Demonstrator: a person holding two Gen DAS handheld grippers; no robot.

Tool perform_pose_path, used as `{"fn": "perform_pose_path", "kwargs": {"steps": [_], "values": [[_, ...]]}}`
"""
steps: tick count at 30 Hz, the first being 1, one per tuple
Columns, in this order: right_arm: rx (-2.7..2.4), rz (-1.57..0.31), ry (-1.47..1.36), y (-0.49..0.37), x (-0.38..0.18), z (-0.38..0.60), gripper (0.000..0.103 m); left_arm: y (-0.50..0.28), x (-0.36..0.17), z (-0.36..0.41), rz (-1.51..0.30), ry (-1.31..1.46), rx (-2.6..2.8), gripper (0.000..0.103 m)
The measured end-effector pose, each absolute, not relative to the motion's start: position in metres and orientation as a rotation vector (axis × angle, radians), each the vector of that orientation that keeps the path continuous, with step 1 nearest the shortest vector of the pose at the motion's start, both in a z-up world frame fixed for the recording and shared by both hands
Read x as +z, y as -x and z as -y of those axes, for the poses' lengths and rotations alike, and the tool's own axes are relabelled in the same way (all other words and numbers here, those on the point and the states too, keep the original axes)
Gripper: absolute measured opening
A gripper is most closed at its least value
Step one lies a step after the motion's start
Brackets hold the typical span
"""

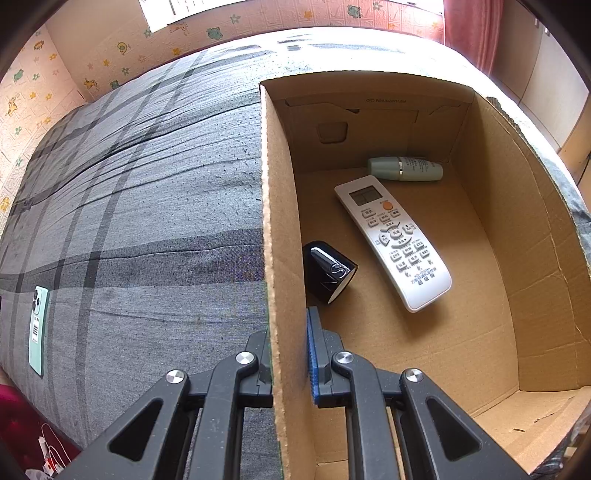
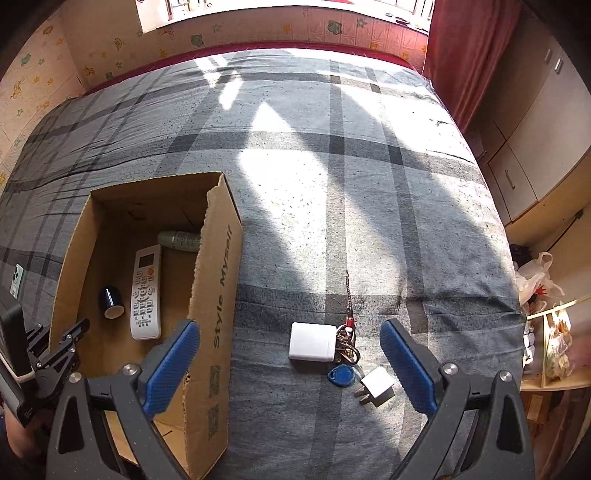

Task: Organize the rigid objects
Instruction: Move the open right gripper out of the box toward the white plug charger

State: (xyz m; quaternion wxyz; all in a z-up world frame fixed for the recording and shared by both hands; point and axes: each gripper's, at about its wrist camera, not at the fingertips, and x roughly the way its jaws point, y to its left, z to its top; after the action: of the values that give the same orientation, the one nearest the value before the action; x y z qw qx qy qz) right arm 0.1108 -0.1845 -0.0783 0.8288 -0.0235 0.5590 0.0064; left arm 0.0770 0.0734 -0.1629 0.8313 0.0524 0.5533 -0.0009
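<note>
A home bedroom. A bed under a grey plaid cover [image 2: 332, 184] fills the middle, with cartoon-animal wallpaper [image 2: 258, 31] and a bright window [image 2: 280, 4] along the far wall. A red curtain [image 2: 469, 55] and pale cupboards [image 2: 532, 140] stand to the right.
</note>
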Motion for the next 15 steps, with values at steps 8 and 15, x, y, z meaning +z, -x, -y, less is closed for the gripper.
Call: {"fn": "perform_pose_path", "kwargs": {"steps": [8,15], "values": [[-0.061,-1.216,0.036,-0.096,-0.098,0.228,0.1,-0.077,-0.163,-0.071,-1.172,-0.123,0.002,0.013],[-0.125,-1.271,0.006,-0.088,-0.135,0.259,0.1,-0.076,-0.162,-0.071,-1.171,-0.126,0.004,0.013]]}}
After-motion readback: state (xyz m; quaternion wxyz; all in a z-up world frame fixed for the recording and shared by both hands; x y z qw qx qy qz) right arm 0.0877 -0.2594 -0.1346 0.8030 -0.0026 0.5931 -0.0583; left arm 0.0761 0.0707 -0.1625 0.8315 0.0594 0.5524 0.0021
